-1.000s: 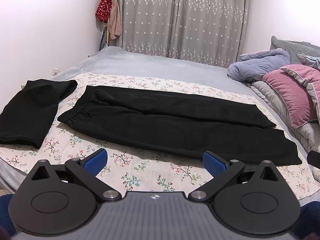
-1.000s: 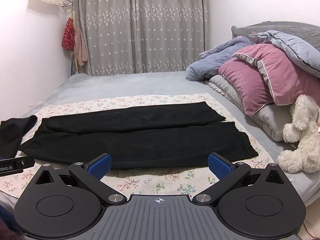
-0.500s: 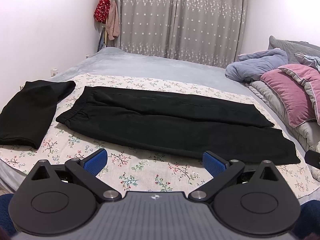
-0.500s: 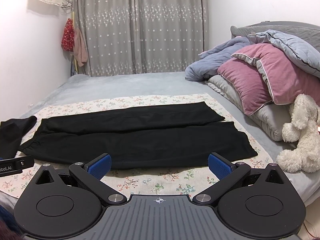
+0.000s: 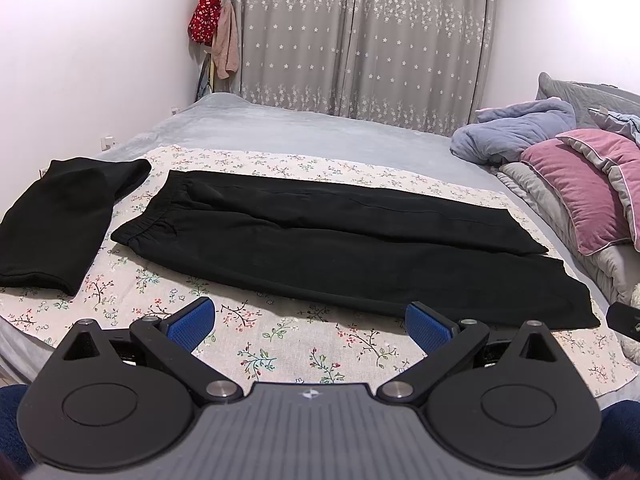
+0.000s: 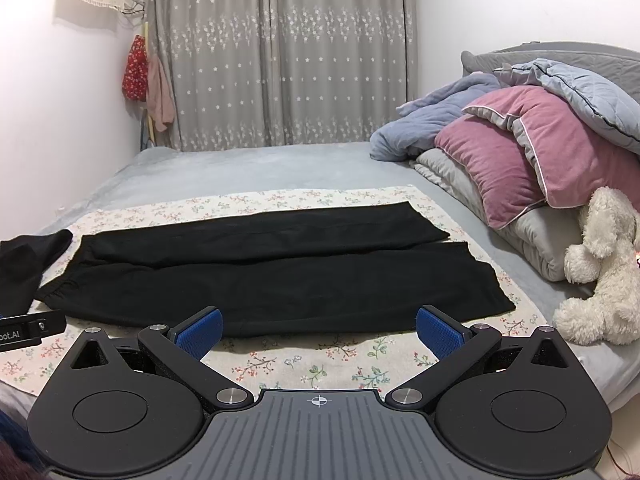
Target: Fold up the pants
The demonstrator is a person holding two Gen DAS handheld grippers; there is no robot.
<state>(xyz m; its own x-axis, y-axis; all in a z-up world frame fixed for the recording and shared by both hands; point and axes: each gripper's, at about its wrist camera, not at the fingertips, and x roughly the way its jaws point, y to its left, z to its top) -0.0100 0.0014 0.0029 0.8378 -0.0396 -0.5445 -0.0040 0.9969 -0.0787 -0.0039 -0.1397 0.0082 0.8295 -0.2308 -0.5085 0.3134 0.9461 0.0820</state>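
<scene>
The black pants (image 5: 332, 248) lie flat and unfolded across the floral sheet (image 5: 280, 336) on the bed, waistband (image 5: 148, 228) toward the left and the 2 leg hems (image 6: 476, 272) toward the right, with the legs side by side and slightly parted at the hem end. No fold has been made yet; the step in hand appears to be the approach for the first grasp. The left gripper (image 5: 310, 322) hovers just short of the near edge of the pants with its blue pads (image 5: 192, 320) spread wide and nothing between them; the right gripper (image 6: 318, 330) does likewise near the hem end, jaws wide apart and empty. To do this step well, each gripper should pinch the near leg's outer edge, left at the waistband corner and right at the hem corner, taking only the fabric and not the sheet beneath. Both should then lift together and carry the near leg over the far one, keeping the cloth taut between them so that seams align and no crease forms. The soft knit will likely sag in the middle if the grips are uneven. Count: 1 pair of pants spread out, 1 other black garment (image 5: 52, 224) folded to the left, 1 pink pillow (image 6: 532, 156), 1 white plush toy (image 6: 596, 268), 2 grippers, 4 blue pads.
</scene>
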